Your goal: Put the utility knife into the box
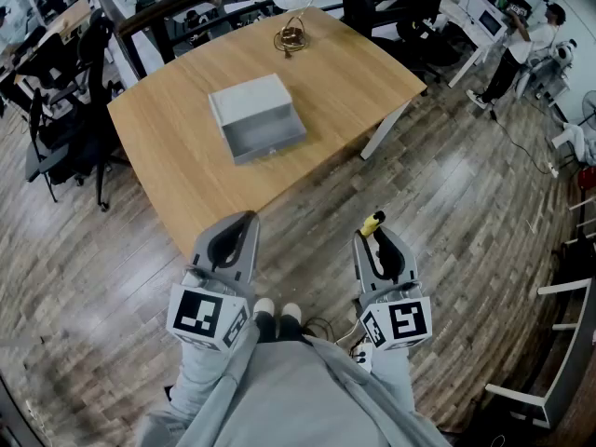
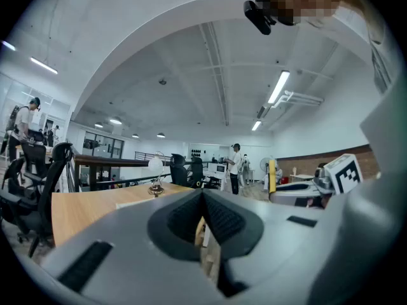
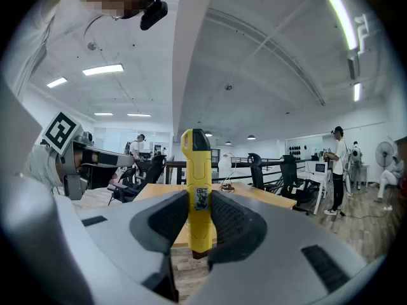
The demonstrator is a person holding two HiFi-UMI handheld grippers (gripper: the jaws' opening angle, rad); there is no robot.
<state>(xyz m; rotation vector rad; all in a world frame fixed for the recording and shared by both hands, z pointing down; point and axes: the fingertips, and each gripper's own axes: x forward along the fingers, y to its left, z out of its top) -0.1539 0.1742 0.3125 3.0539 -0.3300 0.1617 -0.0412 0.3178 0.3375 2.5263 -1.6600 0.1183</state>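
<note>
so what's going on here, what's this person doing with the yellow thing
A person stands at the near corner of a wooden table with a gripper in each hand. The right gripper is shut on a yellow utility knife, which stands upright between its jaws. The left gripper is shut with nothing in it. The grey box sits on the table ahead of them, and the knife is not in it yet.

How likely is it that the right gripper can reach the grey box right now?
Probably not from here. The right gripper, shut on the yellow utility knife, hangs over the floor short of the table, and the grey box sits well in on it. Nothing blocks the way.
</note>
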